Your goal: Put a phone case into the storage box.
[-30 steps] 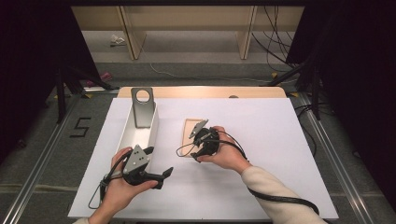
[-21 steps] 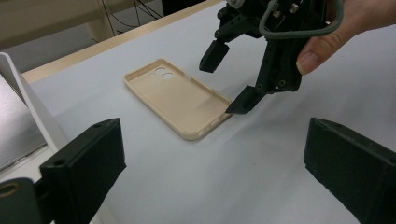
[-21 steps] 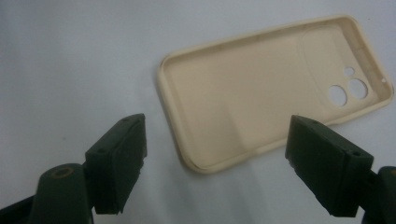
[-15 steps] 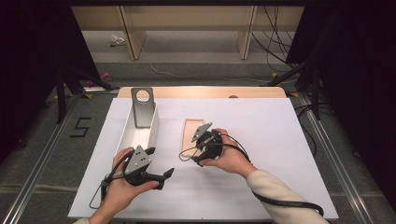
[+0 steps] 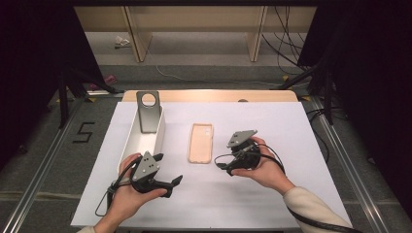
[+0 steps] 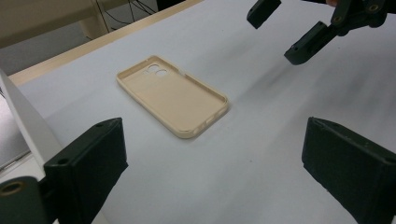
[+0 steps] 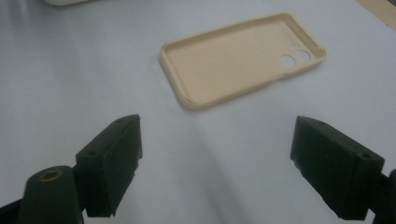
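Observation:
A beige phone case (image 5: 200, 142) lies flat on the white table, open side up, with its camera holes at the far end. My left gripper (image 5: 173, 186) sits near the front edge, left of the case, jaws open and pointing right. My right gripper (image 5: 225, 168) is held just right of the case, open and pointing left at it. In the left gripper view the case (image 6: 173, 95) lies ahead of my open left gripper (image 6: 215, 163), and the other gripper (image 6: 299, 28) is at the upper right. In the right gripper view my right gripper (image 7: 215, 163) is open, with the case (image 7: 243, 58) lying beyond it.
A long white box (image 5: 144, 139) stands left of the case, with a grey metal stand (image 5: 148, 110) with a round hole at its far end. The table's wooden far edge (image 5: 209, 95) lies behind. Dark tripod legs flank the table.
My right gripper has drawn back to the right and toward the person, leaving the whole case uncovered. The left gripper has barely shifted.

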Action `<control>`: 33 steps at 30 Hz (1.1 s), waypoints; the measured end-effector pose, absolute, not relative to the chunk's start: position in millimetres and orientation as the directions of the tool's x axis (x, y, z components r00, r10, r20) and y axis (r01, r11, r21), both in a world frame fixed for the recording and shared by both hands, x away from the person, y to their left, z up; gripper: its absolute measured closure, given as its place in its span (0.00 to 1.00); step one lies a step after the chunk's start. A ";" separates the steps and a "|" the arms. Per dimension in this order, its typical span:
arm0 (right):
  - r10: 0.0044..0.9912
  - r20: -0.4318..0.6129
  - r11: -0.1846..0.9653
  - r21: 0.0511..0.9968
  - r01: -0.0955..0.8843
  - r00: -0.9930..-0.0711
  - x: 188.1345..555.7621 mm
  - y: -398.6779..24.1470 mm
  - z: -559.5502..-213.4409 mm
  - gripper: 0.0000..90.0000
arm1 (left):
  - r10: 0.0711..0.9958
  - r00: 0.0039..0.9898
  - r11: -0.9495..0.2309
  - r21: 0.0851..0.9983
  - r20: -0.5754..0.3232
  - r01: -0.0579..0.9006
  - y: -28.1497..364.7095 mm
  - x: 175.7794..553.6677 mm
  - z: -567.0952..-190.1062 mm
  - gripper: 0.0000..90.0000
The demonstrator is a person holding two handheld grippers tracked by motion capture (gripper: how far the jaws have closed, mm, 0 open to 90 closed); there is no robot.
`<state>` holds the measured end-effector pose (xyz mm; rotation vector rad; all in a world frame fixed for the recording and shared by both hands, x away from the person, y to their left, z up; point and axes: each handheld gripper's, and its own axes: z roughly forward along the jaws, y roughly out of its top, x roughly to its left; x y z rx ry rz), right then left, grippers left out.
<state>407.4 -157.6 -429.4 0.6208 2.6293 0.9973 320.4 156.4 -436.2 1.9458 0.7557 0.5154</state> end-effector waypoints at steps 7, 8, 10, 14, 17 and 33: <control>0.515 -0.075 0.643 0.692 0.327 -0.854 398.8 -183.8 -427.8 0.19 | 0.686 0.725 -0.373 0.883 0.055 0.285 154.1 321.1 -436.7 0.08; 0.520 -0.072 0.638 0.695 0.331 -0.851 397.8 -186.5 -427.4 0.19 | 0.684 0.728 -0.377 0.882 0.058 0.284 153.5 321.1 -436.8 0.08; 0.524 -0.070 0.632 0.700 0.333 -0.849 395.8 -190.4 -426.8 0.19 | 0.683 0.728 -0.379 0.881 0.060 0.283 152.6 321.3 -436.9 0.08; 0.526 -0.073 0.633 0.699 0.333 -0.847 393.3 -193.9 -427.0 0.19 | 0.677 0.733 -0.393 0.877 0.071 0.278 150.6 321.9 -436.5 0.09; 0.529 -0.069 0.630 0.700 0.337 -0.846 390.9 -197.2 -427.2 0.19 | 0.667 0.739 -0.419 0.867 0.094 0.268 149.0 323.2 -435.8 0.09; 0.580 -0.044 0.573 0.731 0.370 -0.813 373.3 -228.5 -424.6 0.19 | 0.557 0.822 -0.567 0.779 0.123 0.268 122.4 346.0 -432.8 0.14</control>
